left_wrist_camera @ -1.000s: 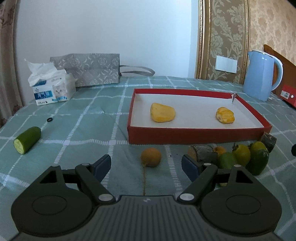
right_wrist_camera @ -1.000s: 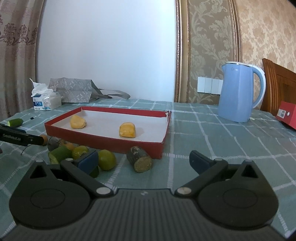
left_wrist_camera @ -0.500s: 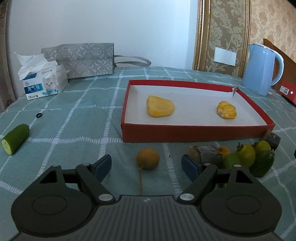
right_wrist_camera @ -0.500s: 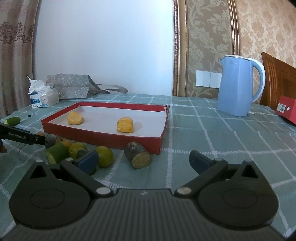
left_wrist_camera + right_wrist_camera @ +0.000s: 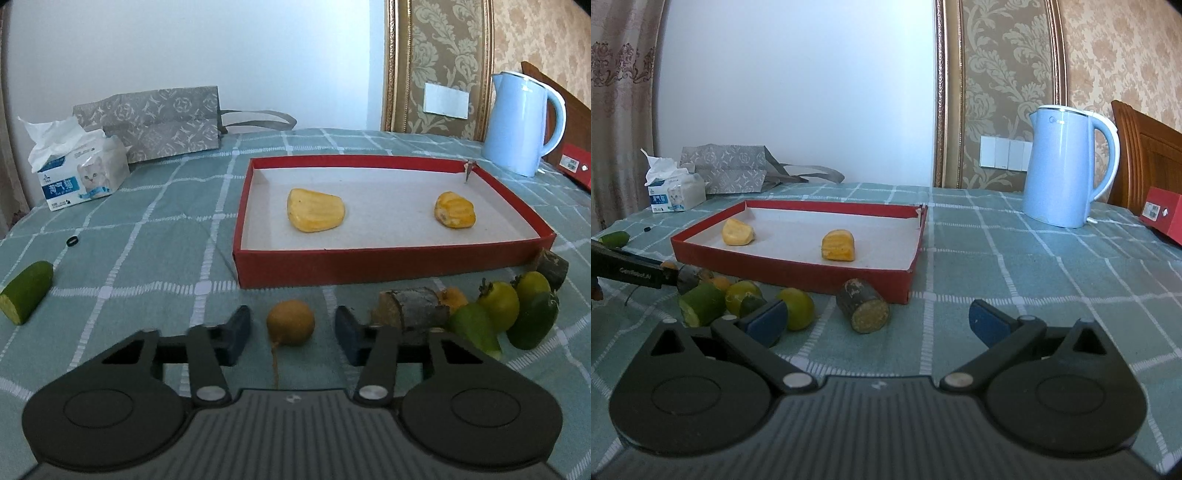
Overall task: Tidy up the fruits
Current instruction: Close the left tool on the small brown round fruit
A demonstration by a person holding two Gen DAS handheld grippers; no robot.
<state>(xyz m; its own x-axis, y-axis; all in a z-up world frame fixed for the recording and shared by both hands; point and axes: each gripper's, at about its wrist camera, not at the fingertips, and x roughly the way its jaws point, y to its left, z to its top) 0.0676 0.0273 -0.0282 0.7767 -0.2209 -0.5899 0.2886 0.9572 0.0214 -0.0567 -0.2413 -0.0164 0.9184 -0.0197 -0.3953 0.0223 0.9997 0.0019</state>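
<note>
The left gripper [image 5: 291, 334] has pulled its jaws closer together since a moment ago. The small brown fruit [image 5: 290, 322] sits between them with a little gap on each side, so nothing is held yet. Only the left view shows this fruit whole, on the tablecloth [image 5: 155, 236] just in front of the red tray [image 5: 388, 264]. Only the right view shows the right gripper [image 5: 877, 319], jaws wide apart, holding nothing, with a cut log piece [image 5: 862, 306] lying ahead.

A home dining room: checked tablecloth [image 5: 1015, 258], electric kettle [image 5: 1060, 166], damask wallpaper [image 5: 1004, 74], curtain [image 5: 620, 110].
</note>
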